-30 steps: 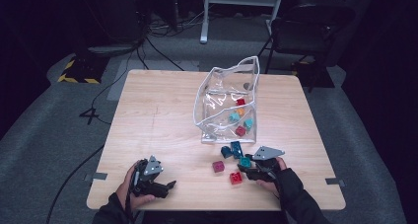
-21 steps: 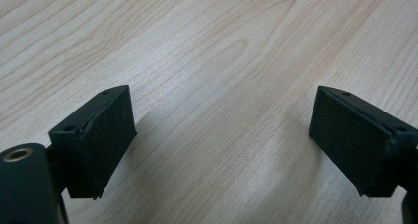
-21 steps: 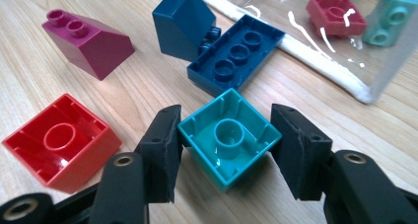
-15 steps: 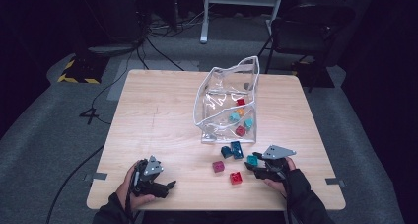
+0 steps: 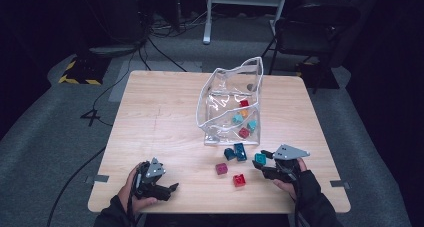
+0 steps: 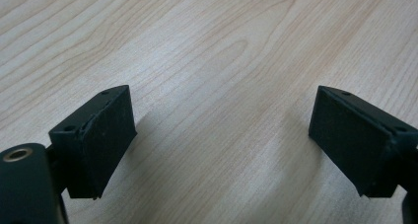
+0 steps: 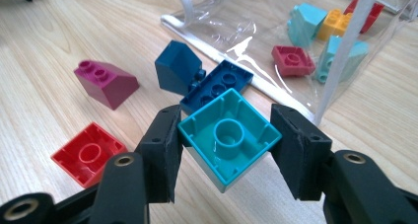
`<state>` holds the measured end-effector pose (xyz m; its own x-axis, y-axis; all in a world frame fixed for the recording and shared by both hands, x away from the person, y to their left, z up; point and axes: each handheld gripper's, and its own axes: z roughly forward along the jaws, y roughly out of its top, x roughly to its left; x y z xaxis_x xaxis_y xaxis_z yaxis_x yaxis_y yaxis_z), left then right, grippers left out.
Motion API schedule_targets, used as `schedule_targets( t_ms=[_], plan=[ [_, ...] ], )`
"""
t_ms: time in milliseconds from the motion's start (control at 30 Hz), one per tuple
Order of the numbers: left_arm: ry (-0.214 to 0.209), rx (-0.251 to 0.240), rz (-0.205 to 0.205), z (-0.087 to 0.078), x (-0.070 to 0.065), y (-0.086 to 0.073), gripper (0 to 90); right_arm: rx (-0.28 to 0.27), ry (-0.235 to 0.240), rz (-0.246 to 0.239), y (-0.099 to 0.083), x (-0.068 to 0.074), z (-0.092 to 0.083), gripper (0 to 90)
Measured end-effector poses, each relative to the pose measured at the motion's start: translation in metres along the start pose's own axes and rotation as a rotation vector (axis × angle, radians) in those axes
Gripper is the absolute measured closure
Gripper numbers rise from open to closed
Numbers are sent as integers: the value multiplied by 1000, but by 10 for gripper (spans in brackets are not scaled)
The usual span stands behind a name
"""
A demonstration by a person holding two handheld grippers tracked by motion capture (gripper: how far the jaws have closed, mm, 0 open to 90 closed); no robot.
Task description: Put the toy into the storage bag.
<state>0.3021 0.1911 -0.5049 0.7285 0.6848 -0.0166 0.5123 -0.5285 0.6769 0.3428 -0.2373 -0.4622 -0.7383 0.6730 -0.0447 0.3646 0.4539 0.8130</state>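
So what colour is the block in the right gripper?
Teal block, seen best in the right gripper view.

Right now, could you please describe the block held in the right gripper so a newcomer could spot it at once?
Start at the clear plastic bag on the light wooden table, then drop to the loose blocks near its front edge. The right gripper clamps a square teal plastic block above the table, hollow underside showing, the only loose teal one.

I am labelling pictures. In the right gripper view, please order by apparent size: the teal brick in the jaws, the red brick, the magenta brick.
1. teal brick, though it is nearest the camera.
2. red brick and magenta brick: these look alike, so I leave them unranked.
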Motion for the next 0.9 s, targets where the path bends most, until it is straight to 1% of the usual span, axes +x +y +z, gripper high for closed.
schedule_targets(
  t_ms=[133, 233, 400, 533, 767, 900],
  plan=[
    [0, 1, 0, 0, 0, 0, 107, -18, -12, -9, 8, 1, -7, 479],
    [0, 1, 0, 0, 0, 0, 106, -36, -12, -1, 15, -1, -13, 480],
    [0, 1, 0, 0, 0, 0, 106, -48, -26, -6, 27, -3, -22, 480],
    [1, 0, 0, 0, 0, 0, 106, -63, -28, -9, 38, -4, -31, 480],
    [0, 0, 0, 0, 0, 0, 107, -86, -46, -23, 52, -7, -41, 480],
    [0, 0, 0, 0, 0, 0, 107, -99, -52, -24, 59, -11, -45, 480]
  ],
)
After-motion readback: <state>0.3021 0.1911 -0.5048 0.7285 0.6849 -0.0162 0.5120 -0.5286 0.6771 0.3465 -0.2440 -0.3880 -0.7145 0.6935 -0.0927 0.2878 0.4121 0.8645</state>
